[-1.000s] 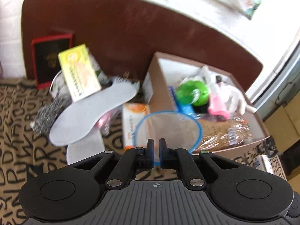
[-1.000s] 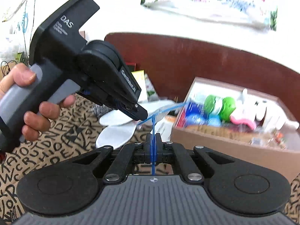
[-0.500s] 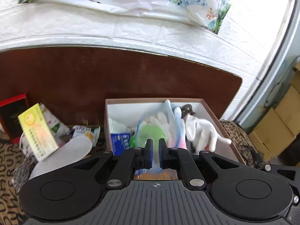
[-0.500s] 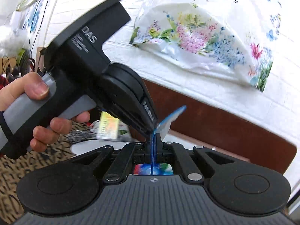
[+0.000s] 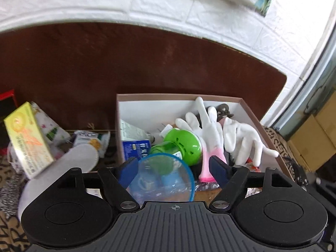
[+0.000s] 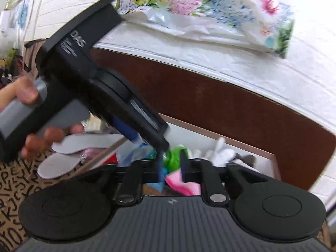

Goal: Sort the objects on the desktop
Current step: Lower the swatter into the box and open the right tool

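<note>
- Both grippers, clamped on the blue-rimmed lid half a second ago, now have their fingers spread, and the lid is let go over the box.
- Left gripper (image 5: 174, 166): fingers released wide, nothing between the blue pads; the blue-rimmed lid (image 5: 161, 178) sits just ahead of them, apparently free of both.
- Right gripper (image 6: 170, 167): jaws parted with a moderate gap and holding nothing; motion blur leaves it unclear whether the left pad touches anything.
- Task object location: the lid rests at the near edge of the cardboard box (image 5: 250, 107), on top of the contents, in front of the green plastic device (image 5: 180, 147).
- Step in hand, as judged: deposit of the lid in the box, at the release stage.
- Next move calls for: both grippers drawn back clear of the box rim, then a fresh grasp on an item left on the patterned cloth, such as the grey insole (image 5: 69, 163) or the yellow carton (image 5: 27, 138).
- Materials and shapes:
  - Lid: thin clear plastic disc, glossy, with a raised blue rim; likely light and flexible.
  - White gloves (image 5: 226, 134): soft knit, limp, one with a pink cuff.
  - Box: stiff brown card, white inside, rectangular.
  - Insole: flat, matte, foam-like, with a rounded end.
  - Carton: rigid printed card, tilted.
</note>
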